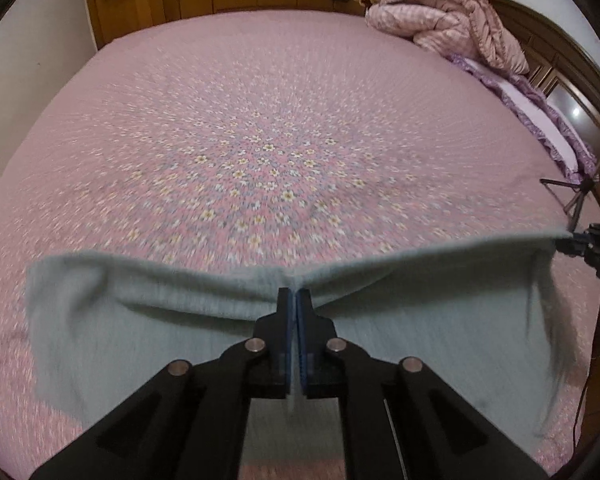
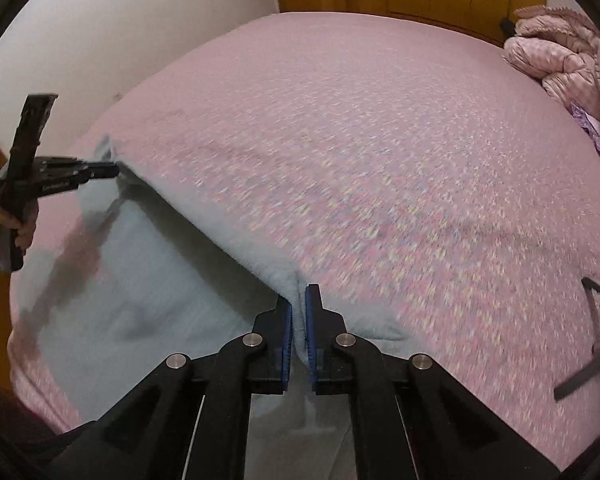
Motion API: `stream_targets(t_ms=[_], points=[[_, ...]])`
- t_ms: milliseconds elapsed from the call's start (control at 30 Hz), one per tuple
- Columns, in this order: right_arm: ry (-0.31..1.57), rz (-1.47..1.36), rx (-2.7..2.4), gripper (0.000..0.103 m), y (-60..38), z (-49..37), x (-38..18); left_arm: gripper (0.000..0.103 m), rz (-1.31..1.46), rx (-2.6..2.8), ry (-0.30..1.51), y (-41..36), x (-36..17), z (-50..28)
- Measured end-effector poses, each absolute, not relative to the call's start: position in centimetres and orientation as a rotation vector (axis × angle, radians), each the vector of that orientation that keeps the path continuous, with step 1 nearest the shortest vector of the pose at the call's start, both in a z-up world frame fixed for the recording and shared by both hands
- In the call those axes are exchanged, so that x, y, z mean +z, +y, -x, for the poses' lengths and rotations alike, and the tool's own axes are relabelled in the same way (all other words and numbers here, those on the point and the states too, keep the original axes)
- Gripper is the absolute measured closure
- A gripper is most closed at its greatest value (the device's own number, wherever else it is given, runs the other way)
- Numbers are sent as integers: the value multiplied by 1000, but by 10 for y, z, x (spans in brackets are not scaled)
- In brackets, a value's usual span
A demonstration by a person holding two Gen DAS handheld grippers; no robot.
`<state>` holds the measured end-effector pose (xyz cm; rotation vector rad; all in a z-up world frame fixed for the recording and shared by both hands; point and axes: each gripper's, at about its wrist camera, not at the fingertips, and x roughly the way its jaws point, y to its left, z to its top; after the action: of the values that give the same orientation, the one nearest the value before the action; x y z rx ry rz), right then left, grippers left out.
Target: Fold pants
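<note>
Pale blue-grey pants lifted at upper edge above near edge of bed, rest draped down onto pink floral bedsheet. Left gripper fingers clamped tight on pants edge near its middle. Right gripper fingers pinched on same edge further along; fabric visible between blue pads. Edge stretched between two grippers. Small pale lettering on side of left gripper in right wrist view, too blurred to read. Crumpled pink quilt at far right corner of bed.
</note>
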<state>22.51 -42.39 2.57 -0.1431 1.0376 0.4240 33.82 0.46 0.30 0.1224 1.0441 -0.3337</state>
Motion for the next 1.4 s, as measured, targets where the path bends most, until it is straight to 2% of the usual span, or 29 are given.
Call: stream_targets(t_ms=[233,367,500,633,833,900,933,967,1033,1233,1400], points=[[1091,152,434,95,-424,-174,7,101,-14,-336,1033,18,10,-257],[1142,128,399,95,-425,-162,-20,101,54,-305,1082,27,-10,-224],[1164,111,340,87,-424,-154,-43,101,111,-285,1157,30,-35,-207],[1097,134,287,81,-416,-147,-51,100,116,-244,1139,30,-37,-199],[1119,107,228,76,-413,-145,-47,95,260,-206,1111,46,-31,-194],[1123,62,214,72,-417,-140,-42,90,326,-185,1069,57,-24,-192],[1124,34,204,69,-420,-137,-39,84,343,-173,1056,62,-21,-192],[1122,15,199,68,-422,-133,-37,77,355,-160,1049,67,-19,-193],[1122,-39,188,68,-425,-125,-33,72,370,-127,1048,75,-18,-198],[1129,-266,154,68,-438,-112,-34,71,464,-23,1043,101,-25,-218],[1131,-343,175,68,-441,-107,-29,71,543,30,1066,118,-32,-232]])
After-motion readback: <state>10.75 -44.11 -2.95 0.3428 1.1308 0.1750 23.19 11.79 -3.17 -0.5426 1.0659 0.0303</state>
